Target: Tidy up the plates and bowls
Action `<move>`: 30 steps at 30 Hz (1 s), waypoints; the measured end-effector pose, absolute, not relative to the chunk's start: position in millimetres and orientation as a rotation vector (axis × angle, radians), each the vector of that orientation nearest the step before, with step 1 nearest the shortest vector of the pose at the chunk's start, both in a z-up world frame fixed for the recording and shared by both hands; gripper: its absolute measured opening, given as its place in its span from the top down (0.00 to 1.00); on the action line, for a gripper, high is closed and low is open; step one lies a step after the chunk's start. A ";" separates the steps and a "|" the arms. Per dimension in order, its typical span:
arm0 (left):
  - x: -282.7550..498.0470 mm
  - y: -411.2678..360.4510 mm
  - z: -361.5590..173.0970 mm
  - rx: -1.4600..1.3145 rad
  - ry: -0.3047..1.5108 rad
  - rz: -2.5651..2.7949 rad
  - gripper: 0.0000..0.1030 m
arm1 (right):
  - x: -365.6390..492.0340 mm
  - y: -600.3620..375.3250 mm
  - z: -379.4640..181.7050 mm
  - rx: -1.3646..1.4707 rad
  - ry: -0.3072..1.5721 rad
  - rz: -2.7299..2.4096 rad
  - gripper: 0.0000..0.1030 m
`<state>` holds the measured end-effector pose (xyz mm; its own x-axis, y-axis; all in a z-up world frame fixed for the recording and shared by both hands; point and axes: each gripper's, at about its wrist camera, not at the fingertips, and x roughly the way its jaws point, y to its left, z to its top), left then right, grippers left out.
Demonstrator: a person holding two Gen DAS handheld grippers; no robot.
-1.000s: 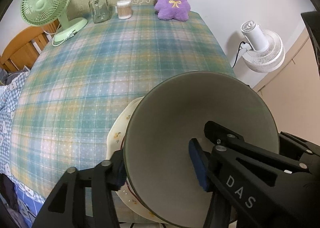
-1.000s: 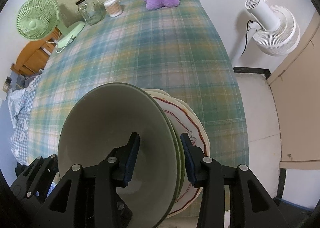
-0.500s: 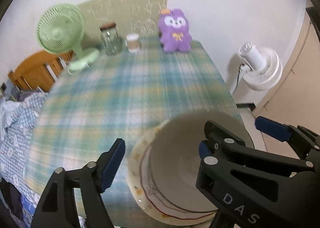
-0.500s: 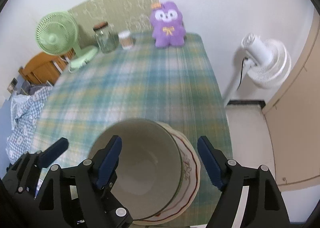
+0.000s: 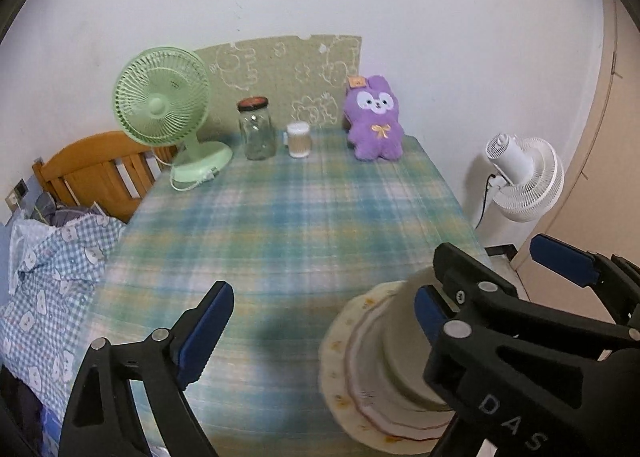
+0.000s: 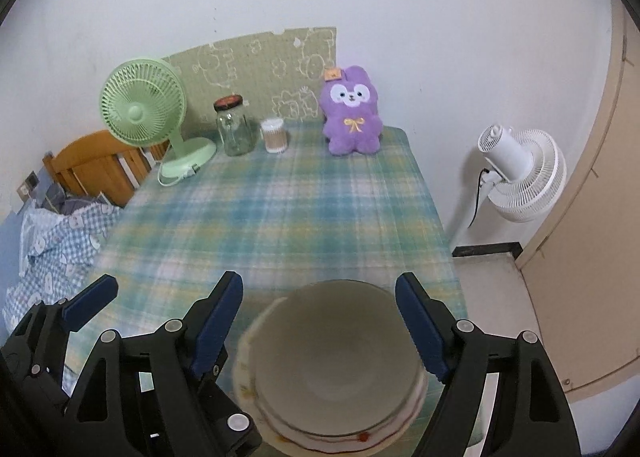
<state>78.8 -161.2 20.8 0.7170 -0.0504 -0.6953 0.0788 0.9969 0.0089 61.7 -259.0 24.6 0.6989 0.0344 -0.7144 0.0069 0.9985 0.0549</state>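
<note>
The bowl [image 6: 336, 353] sits inside the stacked plates [image 6: 304, 435] at the near edge of the table [image 6: 280, 217], toward its near right corner, on the plaid cloth; the plates show a cream rim with a thin red line and small yellow marks, and how many plates lie in the stack cannot be told; the right gripper [image 6: 319, 317] hangs above the stack with its jaws spread wide to either side of the bowl, touching neither rim nor wall, having just been opening with nothing clamped between them; the left gripper [image 5: 324, 333] is just beside it, its jaws likewise released and just opened further, one blue pad over bare cloth and the other in front of the bowl's wall without pressing on it; in the left wrist view the bowl [image 5: 404, 341] stands upright on the plates [image 5: 352, 373]; along the far edge of the table stand a green desk fan [image 5: 164, 113] at the far left corner, a glass jar [image 5: 257, 129] with a dark lid, a small cup of cotton swabs [image 5: 299, 139], and a purple plush toy [image 5: 374, 119] near the far right corner; a white fan [image 6: 520, 173] stands on the floor beyond the right edge; a wooden headboard [image 6: 100, 165] and checked bedding [image 6: 60, 241] lie beyond the left edge.
</note>
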 end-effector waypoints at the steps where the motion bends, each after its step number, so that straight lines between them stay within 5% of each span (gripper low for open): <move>1: 77.7 -152.1 22.4 0.034 0.763 -0.074 0.07 | 60.8 -252.3 26.0 0.059 0.793 0.009 0.21; 30: 61.6 35.8 7.0 0.093 0.646 -0.079 0.00 | 20.0 -114.6 5.2 0.130 0.699 -0.155 0.14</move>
<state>61.6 35.8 7.0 0.7956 -0.0444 -0.6041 0.1022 0.9929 0.0616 20.0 -114.6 5.2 0.7547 -0.0985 -0.6486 0.1853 0.9804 0.0667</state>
